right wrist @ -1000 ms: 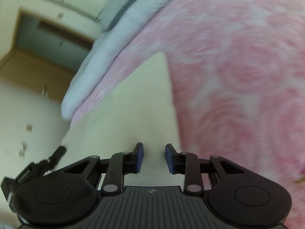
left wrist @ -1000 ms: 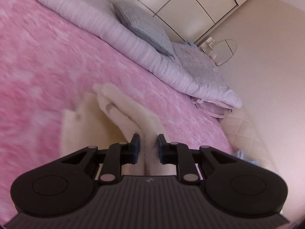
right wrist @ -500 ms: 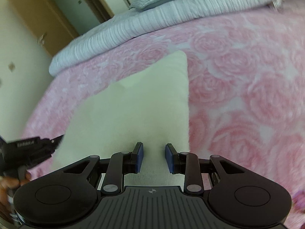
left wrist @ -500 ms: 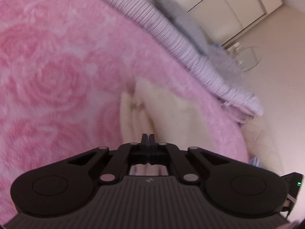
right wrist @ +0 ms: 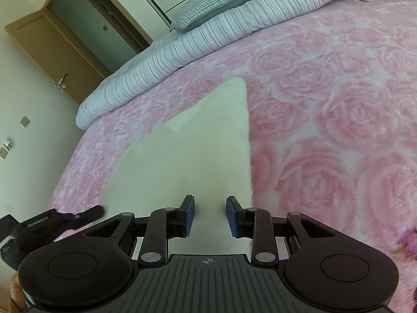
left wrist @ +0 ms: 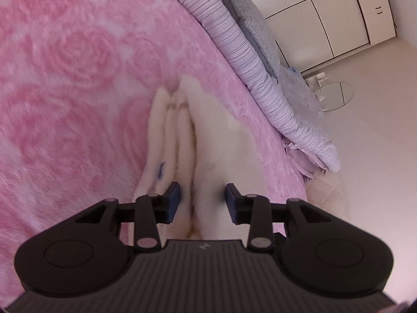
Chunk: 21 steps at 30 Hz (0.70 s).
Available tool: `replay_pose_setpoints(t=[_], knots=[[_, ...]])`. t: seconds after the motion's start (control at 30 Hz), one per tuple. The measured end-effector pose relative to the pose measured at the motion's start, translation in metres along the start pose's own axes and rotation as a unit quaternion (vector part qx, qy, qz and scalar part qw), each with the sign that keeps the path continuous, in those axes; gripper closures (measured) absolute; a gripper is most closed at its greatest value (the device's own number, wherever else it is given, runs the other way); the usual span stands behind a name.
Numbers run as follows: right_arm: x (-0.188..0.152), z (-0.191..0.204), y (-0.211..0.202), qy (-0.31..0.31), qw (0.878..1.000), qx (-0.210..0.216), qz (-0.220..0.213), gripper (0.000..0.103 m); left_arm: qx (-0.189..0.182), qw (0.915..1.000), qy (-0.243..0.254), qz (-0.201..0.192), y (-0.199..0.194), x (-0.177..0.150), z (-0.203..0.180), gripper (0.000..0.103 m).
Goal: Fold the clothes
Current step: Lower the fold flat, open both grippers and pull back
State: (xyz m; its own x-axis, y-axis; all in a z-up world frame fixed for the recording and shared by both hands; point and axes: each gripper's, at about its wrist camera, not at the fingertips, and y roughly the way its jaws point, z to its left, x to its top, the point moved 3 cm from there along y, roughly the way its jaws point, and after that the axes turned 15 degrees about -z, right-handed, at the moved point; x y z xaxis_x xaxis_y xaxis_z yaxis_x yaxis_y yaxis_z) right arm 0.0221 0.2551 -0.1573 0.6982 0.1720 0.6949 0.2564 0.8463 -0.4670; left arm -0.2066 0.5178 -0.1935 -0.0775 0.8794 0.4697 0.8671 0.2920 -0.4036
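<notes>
A cream garment (left wrist: 208, 140) lies folded in long layered pleats on the pink bed cover, with a small blue mark on its left layer. My left gripper (left wrist: 203, 198) is low over its near end. Its jaws are opening, and the folds sit between the blue pads without being pinched. In the right wrist view the same garment (right wrist: 195, 151) spreads flat, its straight edge on the right. My right gripper (right wrist: 210, 214) hovers open over its near edge with nothing gripped. The other gripper's black frame (right wrist: 39, 224) shows at the lower left.
A pink rose-pattern blanket (right wrist: 325, 130) covers the bed. A rolled striped lilac duvet (right wrist: 208, 36) and a checked pillow (right wrist: 216, 2) lie along its far side. The bed's edge drops to a tiled floor (left wrist: 365, 156). A brown door (right wrist: 52, 52) stands open.
The left jaws closed fully half a second ago and have since spread apart over the garment's folds. Both views have rolled, and the garment now lies flatter on the blanket.
</notes>
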Motion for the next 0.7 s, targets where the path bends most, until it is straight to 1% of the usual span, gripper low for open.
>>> replay_pose_setpoints(t=[0.03, 0.07, 0.1, 0.13, 0.2, 0.27, 0.37, 0.47, 0.53, 0.67, 0.7], knots=[[0.000, 0.001, 0.001, 0.000, 1.000, 0.000, 0.000, 0.072, -0.001, 1.0000, 0.003, -0.005, 0.000, 0.001, 0.000, 0.078], [0.000, 0.005, 0.002, -0.006, 1.000, 0.002, 0.002, 0.072, -0.003, 0.9999, 0.011, -0.010, -0.004, 0.004, -0.002, 0.084], [-0.001, 0.008, 0.003, -0.012, 1.000, 0.004, 0.004, 0.071, -0.004, 0.9997, 0.020, -0.016, -0.008, 0.007, -0.004, 0.098], [-0.001, 0.012, 0.004, -0.020, 1.000, 0.005, 0.005, 0.071, -0.006, 0.9993, 0.028, -0.022, -0.012, 0.010, -0.006, 0.098], [-0.005, 0.025, 0.006, -0.055, 0.998, 0.007, 0.006, 0.071, -0.008, 0.9985, 0.045, -0.031, -0.018, 0.015, -0.009, 0.098], [-0.012, 0.036, 0.010, -0.095, 0.995, 0.000, 0.005, 0.069, 0.007, 0.9983, 0.055, -0.020, -0.016, 0.010, -0.002, 0.097], [-0.018, 0.040, 0.014, -0.132, 0.991, -0.002, 0.009, 0.067, 0.000, 0.9994, 0.026, -0.021, -0.017, 0.000, 0.008, 0.096], [-0.019, 0.036, 0.015, -0.129, 0.991, 0.013, 0.009, 0.066, -0.001, 0.9995, 0.020, -0.025, -0.021, -0.002, 0.011, 0.095], [-0.021, 0.037, 0.016, -0.134, 0.991, 0.022, 0.009, 0.065, 0.001, 0.9990, 0.032, -0.029, -0.025, -0.003, 0.006, 0.096], [-0.030, 0.043, 0.023, -0.173, 0.985, 0.020, 0.006, 0.064, 0.017, 0.9983, 0.046, -0.031, -0.026, -0.009, 0.007, 0.095], [-0.030, 0.043, 0.023, -0.173, 0.985, 0.017, 0.005, 0.064, 0.022, 0.9981, 0.047, -0.032, -0.027, -0.009, 0.004, 0.095]])
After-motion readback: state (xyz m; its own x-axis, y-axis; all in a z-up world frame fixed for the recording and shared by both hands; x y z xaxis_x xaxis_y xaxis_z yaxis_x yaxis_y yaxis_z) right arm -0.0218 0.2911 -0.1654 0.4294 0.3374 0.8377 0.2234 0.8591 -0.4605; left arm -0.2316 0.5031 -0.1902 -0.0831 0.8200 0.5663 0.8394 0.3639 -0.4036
